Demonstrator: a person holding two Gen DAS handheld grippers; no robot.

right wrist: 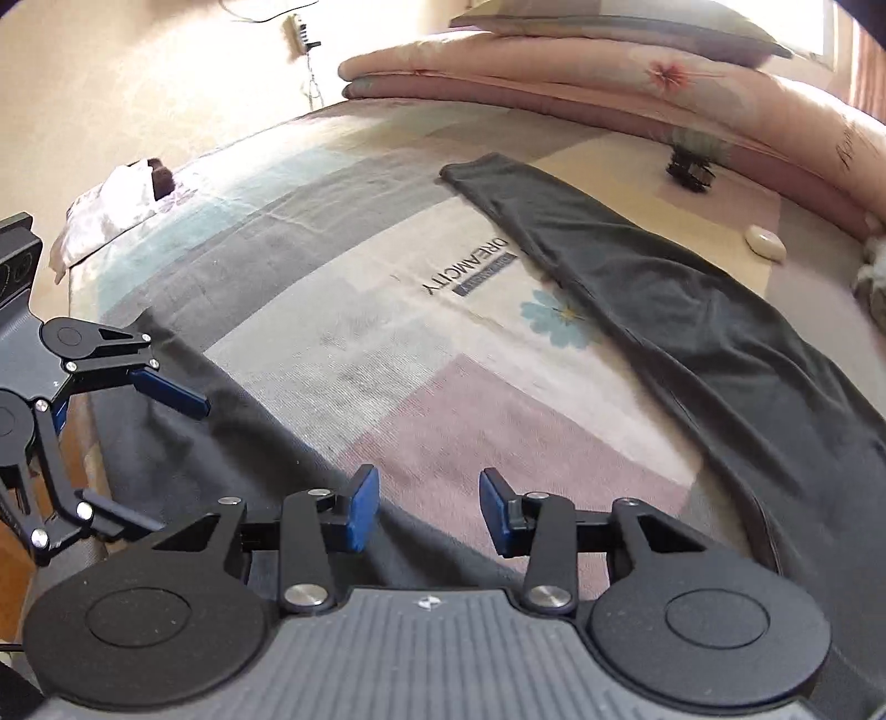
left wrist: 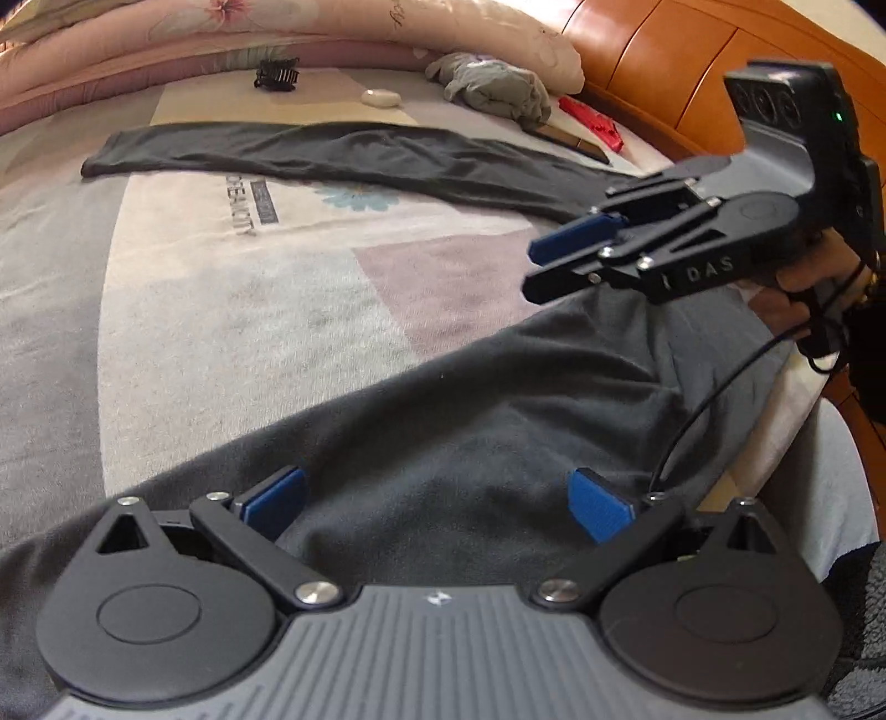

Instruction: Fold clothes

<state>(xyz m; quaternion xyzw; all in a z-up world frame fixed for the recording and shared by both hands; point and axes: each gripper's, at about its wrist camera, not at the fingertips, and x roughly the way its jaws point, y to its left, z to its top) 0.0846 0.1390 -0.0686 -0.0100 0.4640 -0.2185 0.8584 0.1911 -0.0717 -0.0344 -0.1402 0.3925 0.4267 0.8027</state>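
Note:
Dark grey trousers (left wrist: 470, 399) lie spread on the patchwork bed sheet (left wrist: 221, 288). One leg (left wrist: 332, 149) stretches across the far part of the bed, and the other runs under my left gripper (left wrist: 437, 498). That gripper is wide open just above the cloth, its blue pads (left wrist: 277, 504) holding nothing. My right gripper (left wrist: 536, 268), held by a hand at the right, hovers above the trousers' middle. In the right wrist view its jaws (right wrist: 431, 509) stand apart over the sheet with nothing between them. The left gripper (right wrist: 183, 465) shows open at the left, and the far leg (right wrist: 664, 310) at the right.
A crumpled grey garment (left wrist: 493, 88), a red packet (left wrist: 592, 122), a small white object (left wrist: 382, 98) and a black hair clip (left wrist: 277, 75) lie near the folded pink quilt (left wrist: 277, 33). A wooden headboard (left wrist: 664, 50) borders the bed at the right.

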